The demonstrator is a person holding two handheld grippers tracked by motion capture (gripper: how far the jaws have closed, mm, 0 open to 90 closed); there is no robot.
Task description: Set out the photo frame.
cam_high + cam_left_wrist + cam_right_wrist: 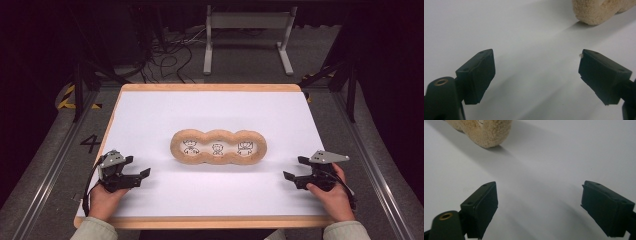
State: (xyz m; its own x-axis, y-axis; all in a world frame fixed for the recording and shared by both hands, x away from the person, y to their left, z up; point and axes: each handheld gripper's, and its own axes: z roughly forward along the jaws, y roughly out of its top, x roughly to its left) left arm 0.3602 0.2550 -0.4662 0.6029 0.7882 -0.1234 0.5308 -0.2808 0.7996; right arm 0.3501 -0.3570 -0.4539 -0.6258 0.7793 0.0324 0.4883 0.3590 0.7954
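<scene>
— Anything readable here?

— One sign only: a dark figure "4" (90, 143) marked on the grey floor, just off the table's left edge.

— And the tan three-ringed frame (218, 147) at the middle of the white surface?

— It holds three small black line drawings, one in each ring. No letters or numbers can be made out on them.

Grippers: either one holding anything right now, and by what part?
Nothing is held. The left gripper and right gripper both stand open over bare table, apart from the three-lobed fuzzy tan frame between them.
</scene>
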